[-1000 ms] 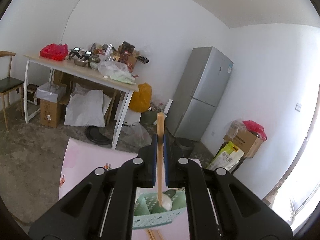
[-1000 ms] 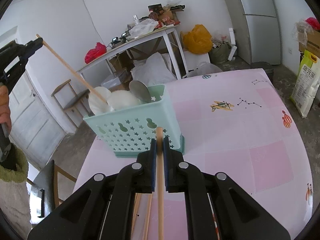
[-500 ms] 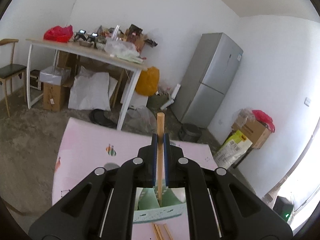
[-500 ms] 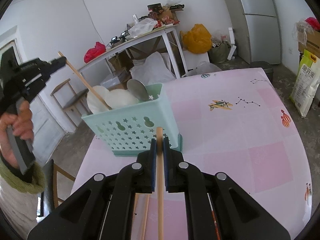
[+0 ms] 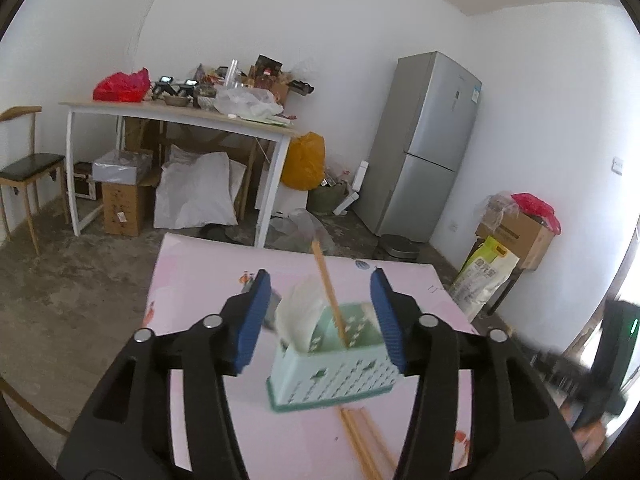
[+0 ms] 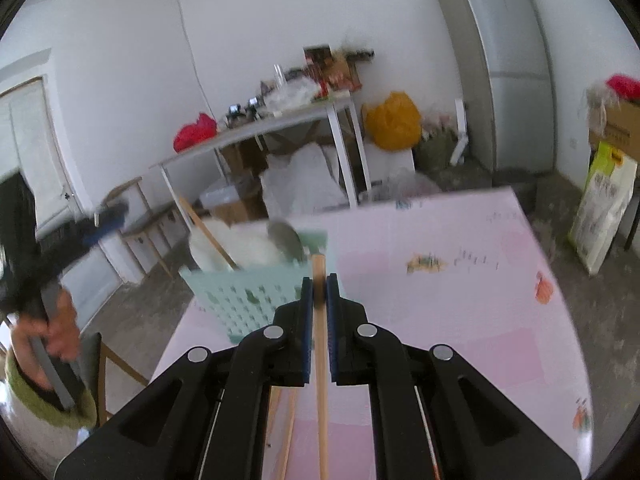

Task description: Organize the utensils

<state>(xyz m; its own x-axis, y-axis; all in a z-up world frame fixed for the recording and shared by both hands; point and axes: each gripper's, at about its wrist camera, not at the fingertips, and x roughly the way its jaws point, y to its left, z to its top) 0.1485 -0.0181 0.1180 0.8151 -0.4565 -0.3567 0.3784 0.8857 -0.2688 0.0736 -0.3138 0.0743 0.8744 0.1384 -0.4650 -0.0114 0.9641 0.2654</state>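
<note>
Release done: left tool jaws just opened, thin wooden chopstick now leaning free in mint-green perforated plastic caddy.
Right tool clamped on second wooden chopstick, near pink table's front edge; judged next in.

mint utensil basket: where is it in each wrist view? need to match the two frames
Left wrist: mint basket sits low centre, between the open left gripper fingers, one chopstick standing in it.
Right wrist: basket is left of centre, just beyond the right gripper, which is shut on another chopstick.
Shared landmark: silver fridge.
</note>
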